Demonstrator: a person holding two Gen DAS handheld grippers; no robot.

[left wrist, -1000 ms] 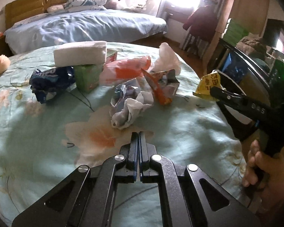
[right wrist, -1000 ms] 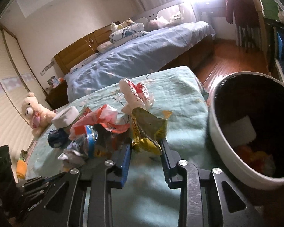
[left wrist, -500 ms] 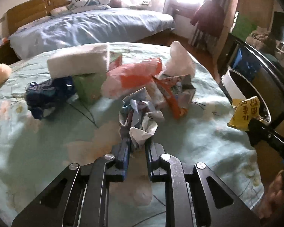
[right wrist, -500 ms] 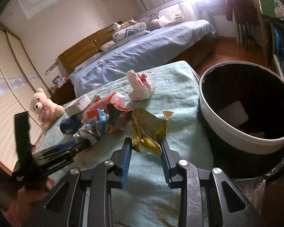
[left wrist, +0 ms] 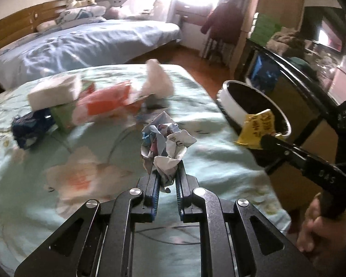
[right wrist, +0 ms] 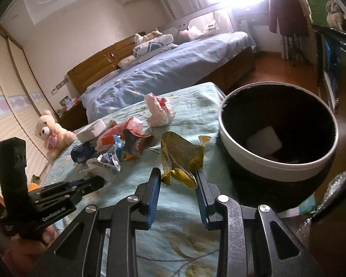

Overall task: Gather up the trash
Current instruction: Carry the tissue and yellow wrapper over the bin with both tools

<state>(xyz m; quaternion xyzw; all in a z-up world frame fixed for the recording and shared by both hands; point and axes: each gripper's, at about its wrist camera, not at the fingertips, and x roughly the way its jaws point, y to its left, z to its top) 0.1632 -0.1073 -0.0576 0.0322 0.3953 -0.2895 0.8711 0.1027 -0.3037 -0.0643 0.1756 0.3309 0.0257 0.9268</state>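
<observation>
Left tool [left wrist: 167, 173] clamps crumpled paper [left wrist: 166, 143] above the bed's [left wrist: 57, 184] middle; right tool [right wrist: 178, 180] grips a yellow wrapper [right wrist: 182, 159] beside the bin [right wrist: 276, 168]. Carry each fully over the rim before releasing.

A heap of wrappers [left wrist: 103, 101] lies on the worktop [left wrist: 57, 207] at centre left of the left wrist frame, a box [left wrist: 54, 91] on its left end. A crumpled paper wad [left wrist: 165, 143] sits between the left claw [left wrist: 168, 180] fingers in front of the heap. The bin [right wrist: 279, 161] stands off the worktop's right edge, a snack packet [right wrist: 182, 159] in the right claw [right wrist: 177, 182] just left of it. A bed [right wrist: 173, 69] lies behind, a teddy bear [right wrist: 50, 133] at left.
</observation>
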